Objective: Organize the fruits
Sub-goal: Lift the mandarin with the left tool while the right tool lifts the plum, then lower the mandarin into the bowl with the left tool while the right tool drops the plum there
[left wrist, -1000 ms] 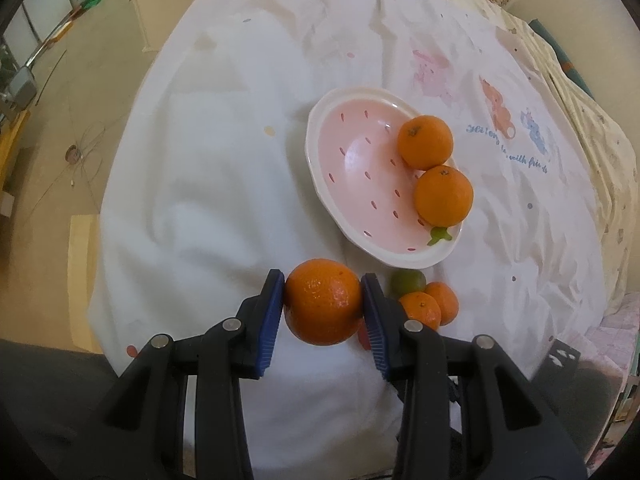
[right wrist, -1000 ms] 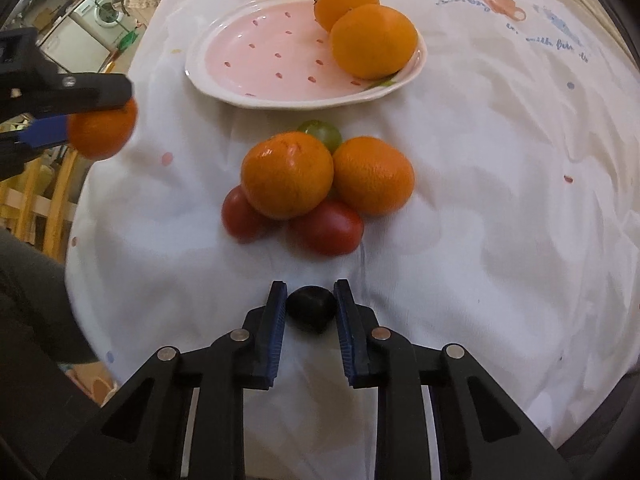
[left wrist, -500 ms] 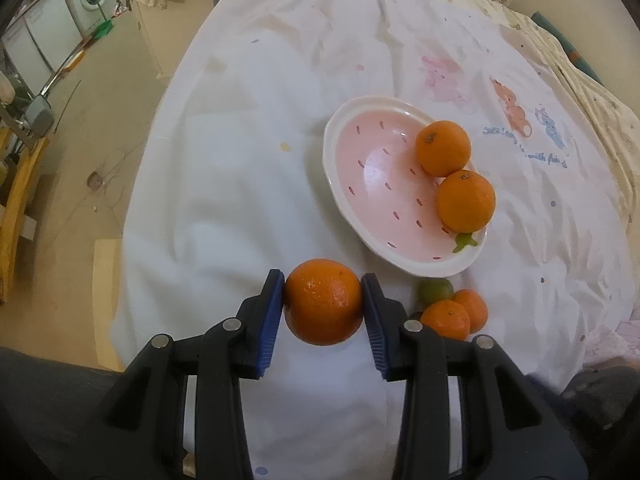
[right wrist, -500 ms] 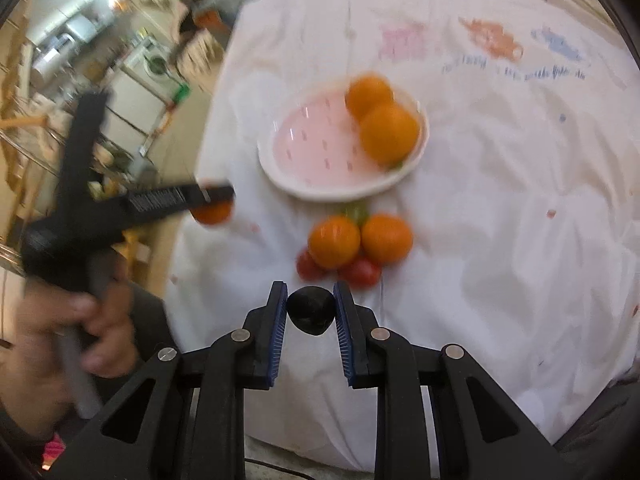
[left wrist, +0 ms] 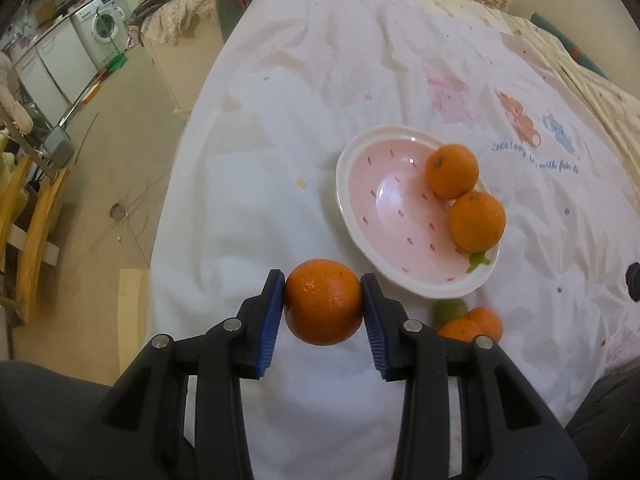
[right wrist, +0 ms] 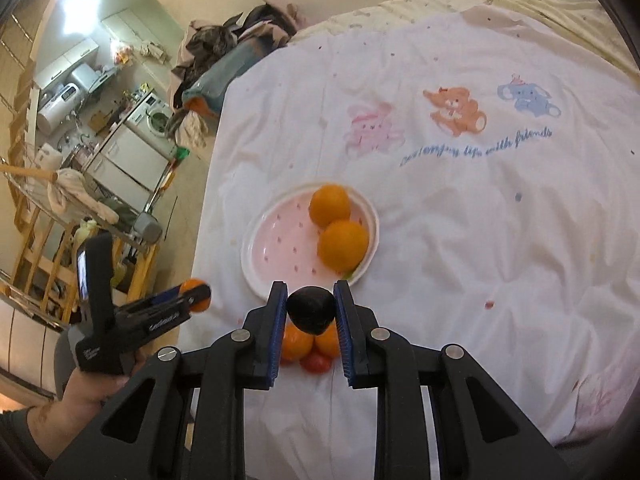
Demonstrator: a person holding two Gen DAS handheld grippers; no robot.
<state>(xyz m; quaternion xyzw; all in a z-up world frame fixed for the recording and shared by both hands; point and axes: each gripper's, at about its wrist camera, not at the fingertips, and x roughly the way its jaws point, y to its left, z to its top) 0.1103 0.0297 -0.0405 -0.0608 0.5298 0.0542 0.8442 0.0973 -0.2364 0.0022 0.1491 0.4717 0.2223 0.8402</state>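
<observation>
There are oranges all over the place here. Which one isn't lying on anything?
The orange clamped in the left gripper. It hangs above the white cloth, while two others sit in the pink plate and the rest lie on the cloth.

Two matte black plastic two-finger grippers, same build: left gripper (left wrist: 323,307), right gripper (right wrist: 311,309). Ribbed blue rubber pads (left wrist: 270,320) lining each finger. Round silver screws (left wrist: 232,324) at the pivots, slot-shaped cutouts through the arms further back from those screws. White lettering along the left one's side. Bare-skinned hand (right wrist: 86,390) behind that lettering, dark grey sleeve (right wrist: 24,438) at the wrist.
</observation>
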